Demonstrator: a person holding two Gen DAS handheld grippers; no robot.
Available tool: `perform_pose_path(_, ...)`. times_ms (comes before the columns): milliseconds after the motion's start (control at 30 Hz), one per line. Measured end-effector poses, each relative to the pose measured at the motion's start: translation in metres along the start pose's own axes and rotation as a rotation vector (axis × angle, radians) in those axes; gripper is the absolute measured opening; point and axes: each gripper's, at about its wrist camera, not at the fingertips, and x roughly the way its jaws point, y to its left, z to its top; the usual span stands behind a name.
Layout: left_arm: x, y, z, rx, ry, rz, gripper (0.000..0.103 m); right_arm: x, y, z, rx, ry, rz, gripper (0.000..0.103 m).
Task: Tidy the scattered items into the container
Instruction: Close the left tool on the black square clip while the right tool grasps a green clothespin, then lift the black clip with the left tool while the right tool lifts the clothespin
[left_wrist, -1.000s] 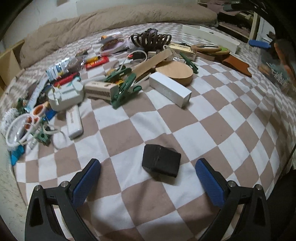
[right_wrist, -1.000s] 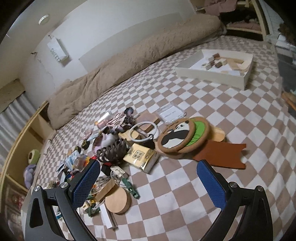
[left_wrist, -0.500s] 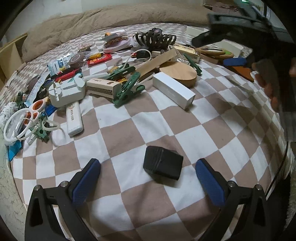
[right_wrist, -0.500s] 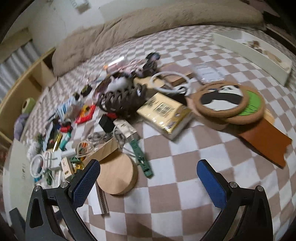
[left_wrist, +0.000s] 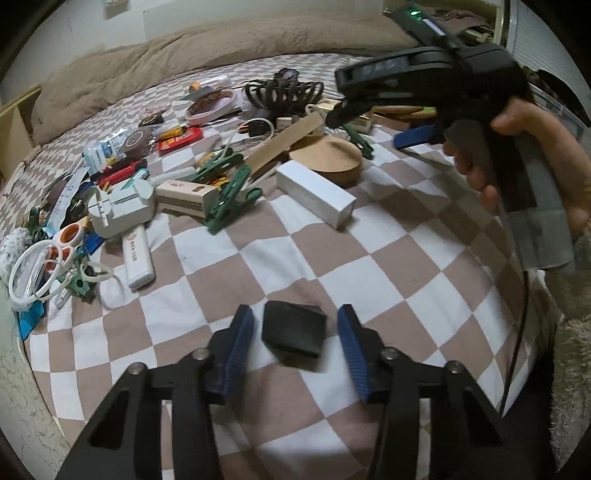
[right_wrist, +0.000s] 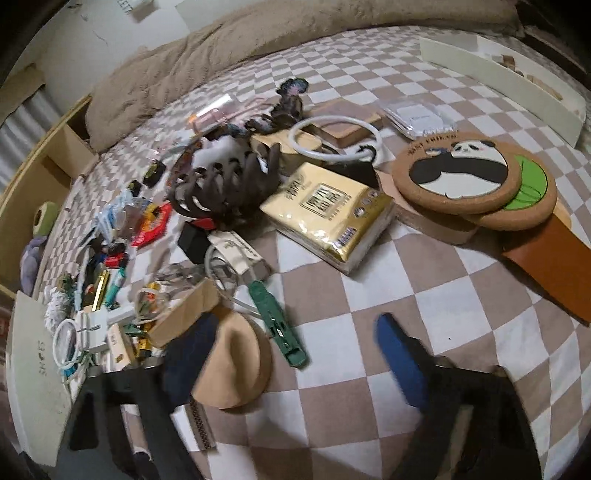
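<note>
A small black box (left_wrist: 294, 333) lies on the checkered bed cover (left_wrist: 388, 258), near the bed's front edge and well apart from the main heap of clutter. The left hand-held gripper (left_wrist: 295, 345) brackets it: the blue pads (left_wrist: 236, 343) stand narrowly on either side of the box, with a slim gap left on each side, so nothing is gripped.

Beyond the box, a white rectangular box (left_wrist: 314, 193) lies beside a round cork block (left_wrist: 327, 160), with green clips (left_wrist: 229, 199) and a white charger (left_wrist: 122, 208) to the left.

The right hand-held gripper (right_wrist: 291, 354) hovers wide apart over the cover, its left pad blurred in front of the cork block (right_wrist: 236, 365) and a green clip (right_wrist: 279, 325) just ahead. Farther on lie a yellow tissue pack (right_wrist: 327, 216), a dark claw hair clip (right_wrist: 225, 184) and a panda coaster (right_wrist: 456, 171). The white container (right_wrist: 506, 79) sits at the far right of the bed, well apart from the pile.
</note>
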Motion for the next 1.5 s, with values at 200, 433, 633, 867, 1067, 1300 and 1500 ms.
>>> perform_pose_path(200,0.002,0.002,0.000,-0.013,0.009,-0.015,0.045,0.002,0.012,-0.003,-0.083,-0.003,0.036,0.045)
perform_pose_path(433,0.006,0.012,-0.004,-0.069,0.015,-0.071,0.046,0.003,0.017,-0.003,-0.087,-0.011,0.086,0.025)
perform_pose_path(633,0.003,0.012,-0.005,-0.084,0.006,-0.078,0.045,-0.002,0.006,-0.002,-0.032,-0.029,0.113,0.011)
perform_pose_path(867,-0.003,0.015,-0.004,-0.093,0.001,-0.081,0.029,-0.012,-0.004,-0.001,0.019,-0.052,0.164,0.011)
perform_pose_path(1067,-0.007,0.013,-0.003,-0.084,-0.012,-0.089,0.029,-0.032,-0.015,0.001,0.064,-0.107,0.196,0.010)
perform_pose_path(1300,-0.018,0.019,0.003,-0.099,-0.055,-0.083,0.029,-0.049,-0.032,0.002,0.124,-0.157,0.225,0.010)
perform_pose_path(1500,-0.029,0.025,0.008,-0.119,-0.092,-0.074,0.029,-0.062,-0.042,0.001,0.163,-0.200,0.238,0.010)
